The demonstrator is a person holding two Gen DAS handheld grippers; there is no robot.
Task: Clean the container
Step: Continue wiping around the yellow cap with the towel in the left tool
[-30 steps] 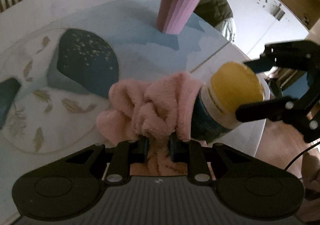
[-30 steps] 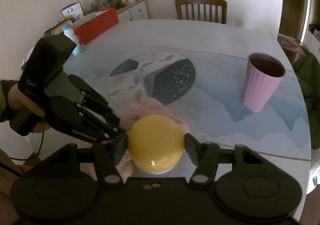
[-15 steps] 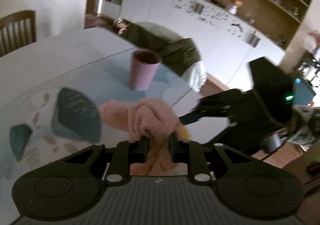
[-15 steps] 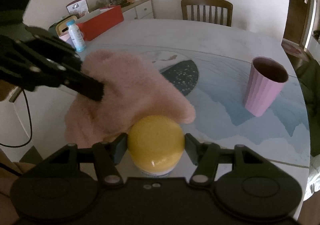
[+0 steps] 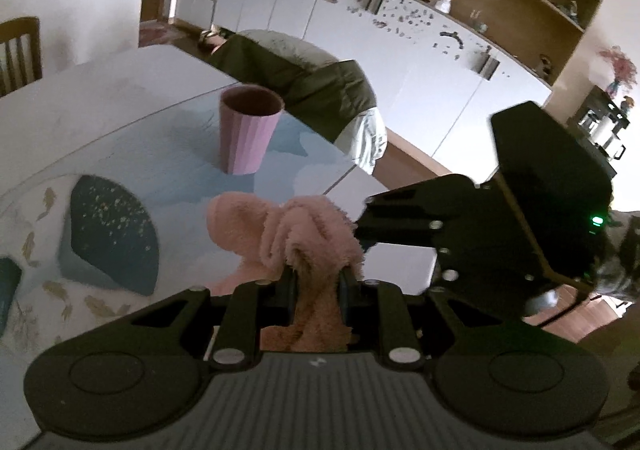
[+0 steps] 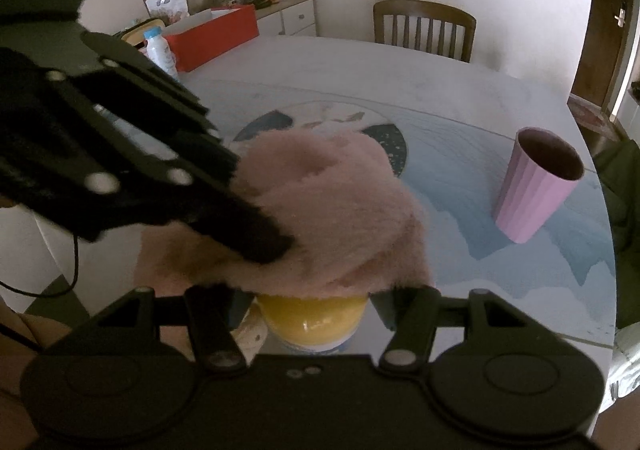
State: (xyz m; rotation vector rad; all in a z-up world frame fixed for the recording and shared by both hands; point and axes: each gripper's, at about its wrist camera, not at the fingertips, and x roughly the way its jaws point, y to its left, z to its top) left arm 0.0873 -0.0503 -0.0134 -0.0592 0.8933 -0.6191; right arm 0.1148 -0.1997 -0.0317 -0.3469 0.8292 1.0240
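A fluffy pink cloth (image 5: 304,242) is pinched in my left gripper (image 5: 318,282), which is shut on it. In the right wrist view the same pink cloth (image 6: 340,222) lies over the top of the yellow-lidded container (image 6: 312,316). My right gripper (image 6: 312,298) is shut on that container, its fingertips partly hidden under the cloth. The left gripper (image 6: 256,238) comes in from the left and presses the cloth onto the lid. In the left wrist view the container is hidden behind the cloth and the black right gripper body (image 5: 500,226).
A pink ribbed cup (image 6: 536,186) stands upright on the round table (image 6: 440,90) to the right. A wooden chair (image 6: 424,28) is at the far side. A small bottle (image 6: 160,52) and a red box (image 6: 212,36) are at the back left. A cushioned seat (image 5: 304,82) adjoins the table edge.
The left gripper has carried the pink cloth from beside the container up onto its lid, which is now mostly covered. The right gripper still holds the container in the same place.
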